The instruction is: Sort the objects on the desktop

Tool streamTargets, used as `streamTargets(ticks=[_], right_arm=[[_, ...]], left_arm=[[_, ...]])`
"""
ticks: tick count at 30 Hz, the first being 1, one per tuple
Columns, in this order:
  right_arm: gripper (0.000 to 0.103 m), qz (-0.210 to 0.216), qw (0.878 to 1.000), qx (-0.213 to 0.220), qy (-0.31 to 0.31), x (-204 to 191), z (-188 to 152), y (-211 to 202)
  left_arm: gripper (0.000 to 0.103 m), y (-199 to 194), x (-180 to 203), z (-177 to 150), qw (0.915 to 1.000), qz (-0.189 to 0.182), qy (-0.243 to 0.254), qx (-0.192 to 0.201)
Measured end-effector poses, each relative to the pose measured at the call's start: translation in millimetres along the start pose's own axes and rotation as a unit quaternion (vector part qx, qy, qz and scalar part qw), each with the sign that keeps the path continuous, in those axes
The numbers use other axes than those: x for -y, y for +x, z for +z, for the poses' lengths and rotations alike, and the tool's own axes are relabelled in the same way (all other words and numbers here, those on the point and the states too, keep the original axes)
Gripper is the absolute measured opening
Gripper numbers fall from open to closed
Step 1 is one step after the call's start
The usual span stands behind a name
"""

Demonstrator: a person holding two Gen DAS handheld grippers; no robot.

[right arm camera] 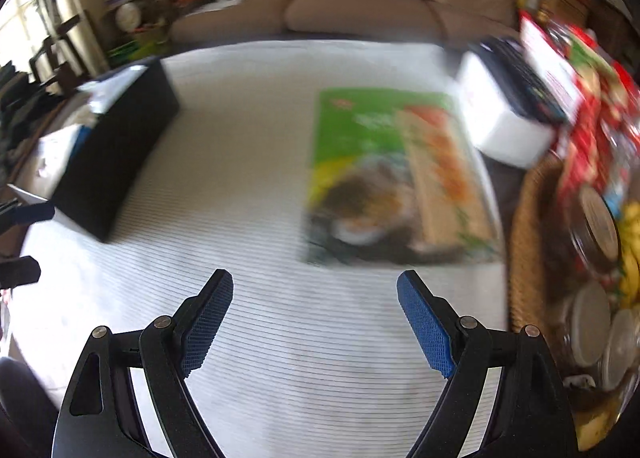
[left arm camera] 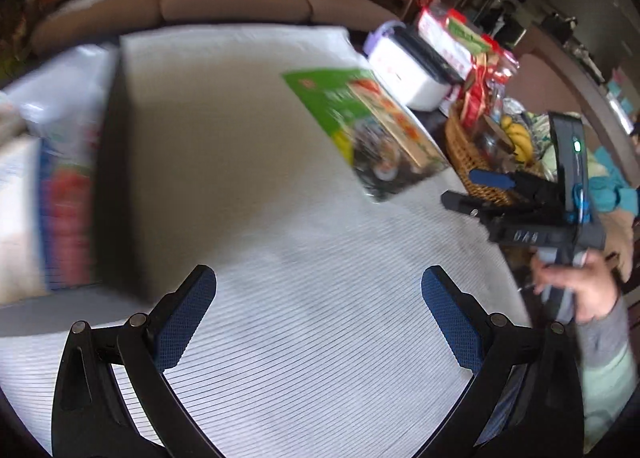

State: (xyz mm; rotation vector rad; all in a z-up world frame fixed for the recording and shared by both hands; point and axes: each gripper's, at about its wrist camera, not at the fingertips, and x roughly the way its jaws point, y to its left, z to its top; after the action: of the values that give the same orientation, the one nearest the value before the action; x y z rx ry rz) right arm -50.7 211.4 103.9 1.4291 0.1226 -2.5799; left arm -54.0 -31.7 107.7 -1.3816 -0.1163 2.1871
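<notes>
White striped cloth covers the worktop (right arm camera: 280, 338). On it a flat green food package (right arm camera: 384, 178) lies right of a black rectangular box (right arm camera: 116, 162). Both the left tool (left arm camera: 320, 322) and right tool (right arm camera: 316, 322) hover spread, empty.

A: Is any printed text legible in either wrist view?

B: No. Both views are motion-blurred. The green booklet (right arm camera: 394, 178), right of centre in the right wrist view, carries a pale mark near its top left corner and blurred lettering below it; neither can be read.

A: What about the white box (left arm camera: 412, 70) at upper right of the left wrist view?

B: It shows red print on its side, smeared beyond reading. The red and white packages (left arm camera: 448, 42) behind it also bear print, equally unreadable.

A: Any marking on the other gripper (left arm camera: 480, 194) at right?

B: Pale embossed characters on its black body; they cannot be read.
</notes>
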Motion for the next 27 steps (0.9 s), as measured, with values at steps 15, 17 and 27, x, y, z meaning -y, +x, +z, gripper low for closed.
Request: streamTargets(ticks=[15, 17, 27], right_arm=[[0.087, 0.028, 0.999, -0.002, 0.018, 59.7, -21.9, 52.3], [0.087, 0.027, 1.000, -0.004, 0.016, 62.9, -23.3, 53.2], [0.087, 0.052, 0.998, -0.009, 0.038, 77.8, -28.5, 55.7]], left_arm=[[0.103, 180.3, 12.9, 72.9, 0.9865, -0.044, -0.156, -0.026], [0.103, 191.8, 24.1, 82.2, 0.9892, -0.041, -0.139, -0.023], [0.093, 201.5, 50.7, 85.3, 0.9942, -0.017, -0.103, -0.023]])
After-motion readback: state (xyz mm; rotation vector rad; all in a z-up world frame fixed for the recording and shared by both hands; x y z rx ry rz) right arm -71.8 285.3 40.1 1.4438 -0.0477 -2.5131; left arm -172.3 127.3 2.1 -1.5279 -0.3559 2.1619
